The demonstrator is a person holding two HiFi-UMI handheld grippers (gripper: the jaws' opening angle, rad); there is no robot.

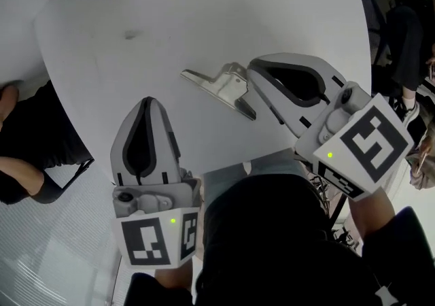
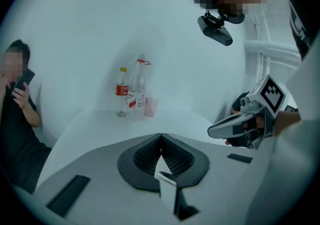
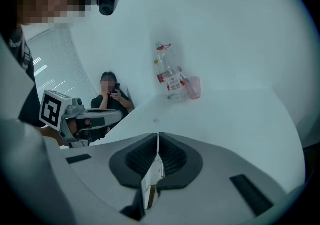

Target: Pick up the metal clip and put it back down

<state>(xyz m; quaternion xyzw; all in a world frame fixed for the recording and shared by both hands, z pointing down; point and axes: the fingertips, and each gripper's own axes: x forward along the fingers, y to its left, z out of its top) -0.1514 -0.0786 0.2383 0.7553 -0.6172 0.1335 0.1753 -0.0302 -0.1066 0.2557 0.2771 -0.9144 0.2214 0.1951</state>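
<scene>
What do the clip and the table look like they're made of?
The clip looks like bare metal: silvery grey, with pale glints along its bent edges. The table has a smooth, matte white top with a faint smudge; probably laminate or painted board, though the look leaves that open.

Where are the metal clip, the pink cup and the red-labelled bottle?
metal clip (image 1: 217, 87), head view, its pale middle plate.
pink cup (image 3: 194, 87), right gripper view, its side wall.
red-labelled bottle (image 2: 122, 89), left gripper view, its label.

Left tool (image 1: 148, 102) and right tool (image 1: 251, 67) seemingly shut
</scene>
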